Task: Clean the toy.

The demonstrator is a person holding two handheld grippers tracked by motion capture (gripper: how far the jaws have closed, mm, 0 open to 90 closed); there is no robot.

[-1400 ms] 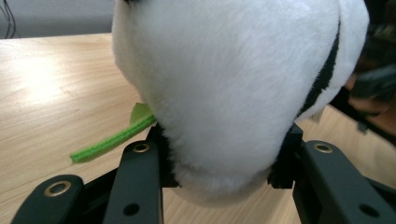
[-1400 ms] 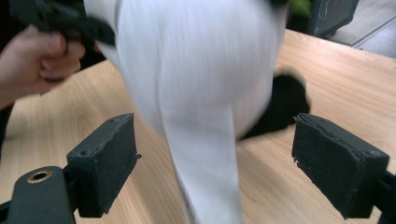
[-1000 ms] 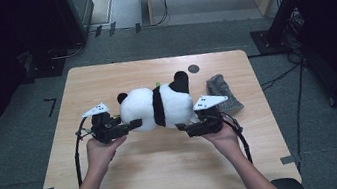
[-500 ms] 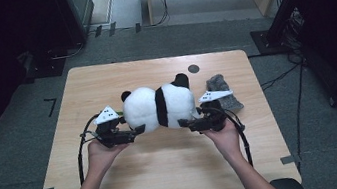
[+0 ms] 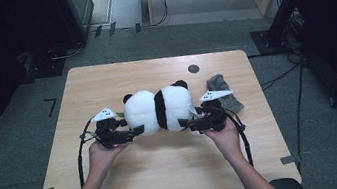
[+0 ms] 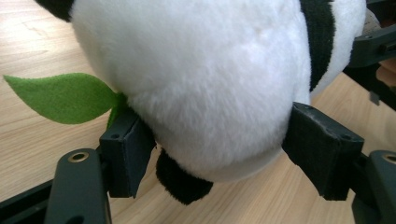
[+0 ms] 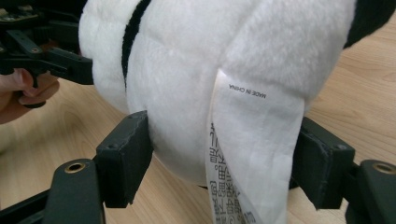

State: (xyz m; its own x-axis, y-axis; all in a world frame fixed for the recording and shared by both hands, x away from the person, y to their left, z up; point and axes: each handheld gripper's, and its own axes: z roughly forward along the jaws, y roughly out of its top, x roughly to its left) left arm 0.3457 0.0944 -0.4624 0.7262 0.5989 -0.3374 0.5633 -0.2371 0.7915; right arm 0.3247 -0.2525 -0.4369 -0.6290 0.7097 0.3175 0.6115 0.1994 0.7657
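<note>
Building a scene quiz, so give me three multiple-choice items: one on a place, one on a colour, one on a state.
1. Where is the grey cloth?
A. on the table, right of the panda
B. under the panda
C. on the floor

2. The panda's leaf is:
A. red
B. green
C. yellow

3. The panda's label is:
A. cut off
B. hanging loose
C. rolled up tight

Answers:
1 A: the high view shows it on the wood by the panda's right end.
2 B: the left gripper view shows green felt.
3 B: it hangs free in the right gripper view.
</note>
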